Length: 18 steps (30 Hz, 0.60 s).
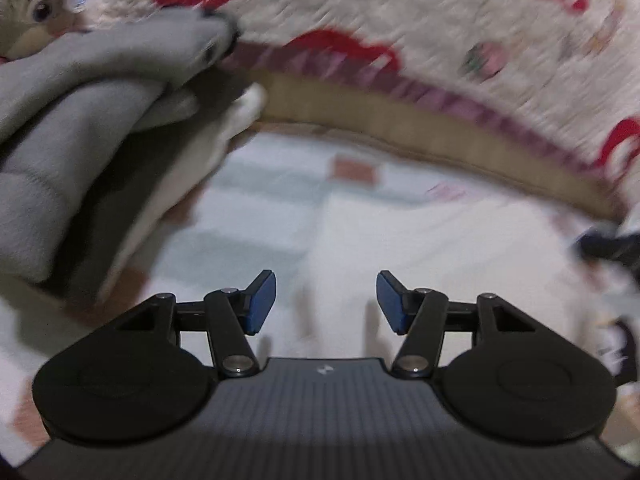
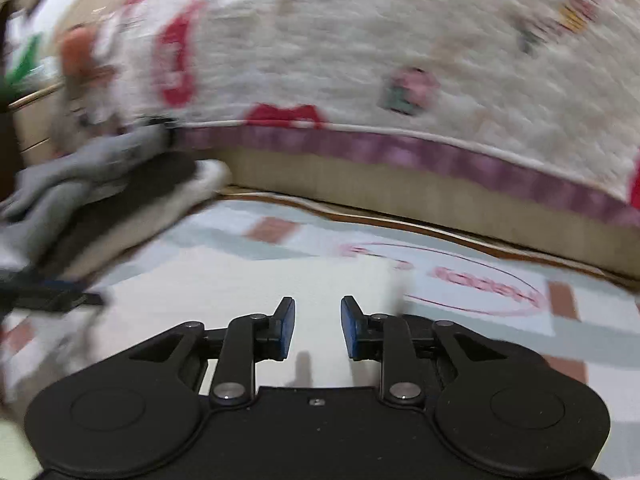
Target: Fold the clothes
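1. Right, biggest thing in shot: a fluffy cream blanket [image 2: 360, 52] with red shapes and a purple hem fills the top of both views, draped over a beige bed base [image 2: 420, 192].
2. Below it, a pale patterned sheet [image 2: 224, 280] with terracotta squares and a pink oval logo spreads out under both tools.
3. Over on the left, a folded pile of clothes [image 1: 80, 120], grey on top with dark and white layers beneath, sits against the blanket's hem; the right wrist view catches the same pile at its left edge, blurred.
4. Up in the left wrist view's corner, a cartoon plush face [image 1: 40, 8] peeks from behind the pile.
5. Left gripper [image 1: 326, 304]: blue-padded fingers [image 1: 262, 304] stand well apart, nothing between them, just sheet below.
6. Right gripper [image 2: 318, 330]: fingers [image 2: 286, 330] part-open with a narrower gap, holding nothing, clear of the clothes.
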Tool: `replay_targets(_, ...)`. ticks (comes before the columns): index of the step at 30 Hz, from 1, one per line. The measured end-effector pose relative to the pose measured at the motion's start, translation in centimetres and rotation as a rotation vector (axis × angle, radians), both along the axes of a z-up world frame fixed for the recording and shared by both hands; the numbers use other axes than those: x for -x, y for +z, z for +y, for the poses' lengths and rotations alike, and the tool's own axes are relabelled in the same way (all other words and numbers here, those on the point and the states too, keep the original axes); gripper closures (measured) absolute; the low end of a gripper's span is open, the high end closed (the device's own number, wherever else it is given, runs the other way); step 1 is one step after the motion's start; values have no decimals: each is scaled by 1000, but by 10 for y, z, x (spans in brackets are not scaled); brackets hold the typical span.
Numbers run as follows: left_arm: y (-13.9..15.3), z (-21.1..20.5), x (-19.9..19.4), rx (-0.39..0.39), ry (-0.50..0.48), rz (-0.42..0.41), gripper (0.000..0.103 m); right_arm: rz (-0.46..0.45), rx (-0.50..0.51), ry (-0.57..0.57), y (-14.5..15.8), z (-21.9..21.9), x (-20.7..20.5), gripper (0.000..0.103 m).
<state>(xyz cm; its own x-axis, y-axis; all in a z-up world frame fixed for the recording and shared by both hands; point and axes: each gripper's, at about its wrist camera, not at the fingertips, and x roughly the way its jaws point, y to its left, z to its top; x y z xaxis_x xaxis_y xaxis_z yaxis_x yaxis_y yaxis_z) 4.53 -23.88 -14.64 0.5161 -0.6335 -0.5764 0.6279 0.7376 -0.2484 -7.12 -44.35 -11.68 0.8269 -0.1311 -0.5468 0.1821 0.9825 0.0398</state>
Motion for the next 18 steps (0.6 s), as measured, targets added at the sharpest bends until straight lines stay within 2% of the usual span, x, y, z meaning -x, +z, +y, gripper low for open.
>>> replay_targets(2,-3,-12,6,14,-73,-12,48,38,58,72,-2,21,-9,71)
replay_targets(3,-6,-16,7,-1,-92,-6,48,64,85,95,-5,28,-14,66)
replay_targets(6,-26,-21,3,-73,-92,92,48,176,124,88,-31,35,-21,65)
replay_targets(9,-31,-10,0,-77,-47,157,49,126,66,70,-51,16,5,66)
replay_targets(11,-32,-10,0,-143,-3,132,48,112,58,76,-52,13,16,66)
replay_targets(12,-35,-10,-1,-176,24,126,41,112,60,78,-51,14,20,66)
replay_targets(15,-39,4,-12,-94,71,240,42,105,51,83,-51,11,25,66)
replay_targets(16,-36,6,-11,-88,74,231,42,100,44,82,-52,10,26,66)
replay_targets(18,-24,4,-2,-124,77,113,43,88,44,79,-52,11,33,66)
